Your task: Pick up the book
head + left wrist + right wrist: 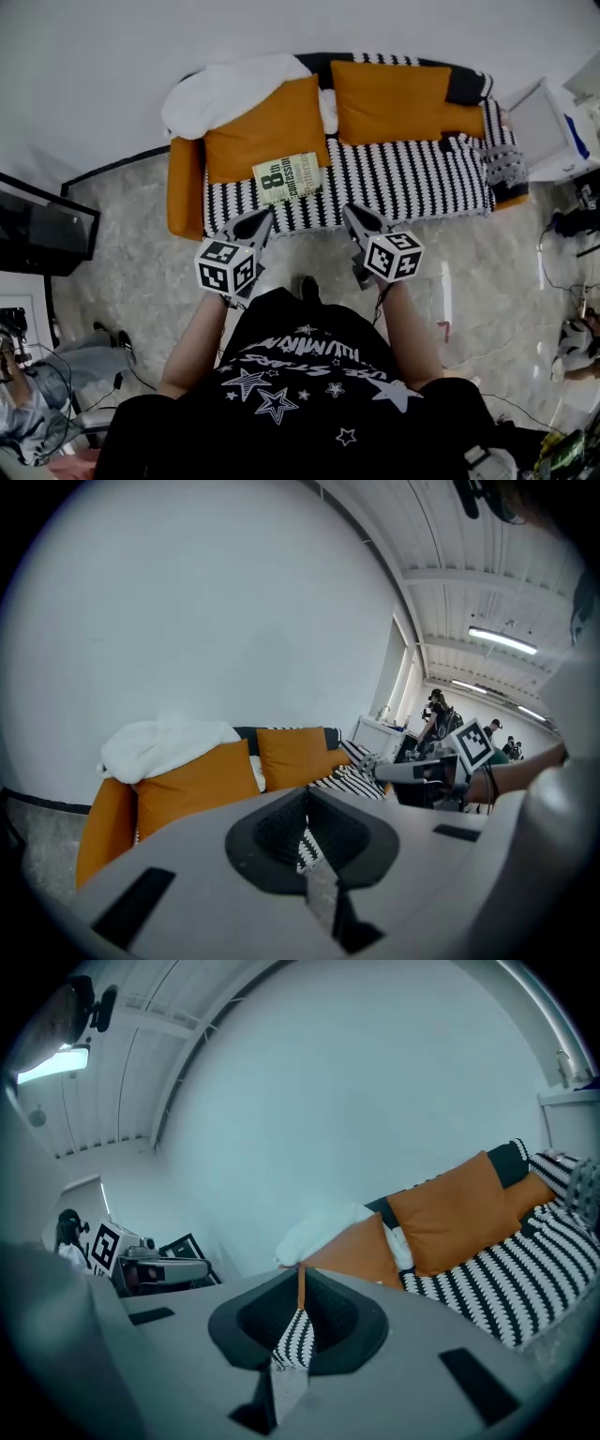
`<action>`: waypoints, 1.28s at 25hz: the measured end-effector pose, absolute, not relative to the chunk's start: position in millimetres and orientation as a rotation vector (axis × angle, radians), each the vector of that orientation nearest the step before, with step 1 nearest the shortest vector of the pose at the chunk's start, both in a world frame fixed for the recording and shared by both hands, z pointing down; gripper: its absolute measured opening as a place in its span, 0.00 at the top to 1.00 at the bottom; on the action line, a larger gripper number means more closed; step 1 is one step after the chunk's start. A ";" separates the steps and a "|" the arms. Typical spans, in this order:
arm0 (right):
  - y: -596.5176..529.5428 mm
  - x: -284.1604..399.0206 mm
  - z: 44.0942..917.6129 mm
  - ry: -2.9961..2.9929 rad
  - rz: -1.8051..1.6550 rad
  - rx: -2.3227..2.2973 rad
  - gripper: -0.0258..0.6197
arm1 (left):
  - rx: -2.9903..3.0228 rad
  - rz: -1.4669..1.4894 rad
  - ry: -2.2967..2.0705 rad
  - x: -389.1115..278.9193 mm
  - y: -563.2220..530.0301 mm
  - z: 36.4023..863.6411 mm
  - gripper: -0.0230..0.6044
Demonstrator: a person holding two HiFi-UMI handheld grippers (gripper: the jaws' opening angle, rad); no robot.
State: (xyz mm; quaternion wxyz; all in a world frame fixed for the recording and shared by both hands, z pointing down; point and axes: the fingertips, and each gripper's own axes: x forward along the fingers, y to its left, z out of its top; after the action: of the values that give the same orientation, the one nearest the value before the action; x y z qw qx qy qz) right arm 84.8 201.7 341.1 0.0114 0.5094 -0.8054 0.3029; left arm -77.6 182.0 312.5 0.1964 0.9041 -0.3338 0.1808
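The book [288, 176], pale green with a big "8" on its cover, lies flat on the black-and-white striped sofa seat [412, 178], in front of the left orange cushion [267, 127]. Both grippers hover over the floor just short of the sofa's front edge. My left gripper [261, 219] points at the seat just below the book, its jaws together and empty [306, 792]. My right gripper [353, 216] is a little to the book's right, also shut on nothing [300, 1269]. Neither gripper view shows the book.
A second orange cushion [389, 98] and a white blanket [230, 89] lie on the sofa back. A dark cabinet [37, 230] stands at the left and a white table [544, 131] at the right. Cables trail over the marble floor [141, 281]. A seated person [37, 412] is at lower left.
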 end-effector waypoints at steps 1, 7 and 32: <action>199.8 87.9 343.1 -2.512 0.946 1.584 0.90 | 2.529 0.507 -0.940 -75.1 180.3 313.8 0.95; 180.9 89.4 358.5 -2.494 1.010 1.571 0.90 | 2.478 0.543 -0.967 -84.9 166.1 326.0 0.95; 19.9 59.0 398.1 -2.213 1.131 1.739 0.90 | 2.414 0.557 -0.789 -134.5 0.7 375.9 0.95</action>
State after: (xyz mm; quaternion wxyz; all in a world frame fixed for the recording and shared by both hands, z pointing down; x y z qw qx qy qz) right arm 59.0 19.9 398.1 0.0542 0.5724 -0.7286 0.3722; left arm -134.5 0.7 375.9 0.2677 0.8946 -0.2923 0.2065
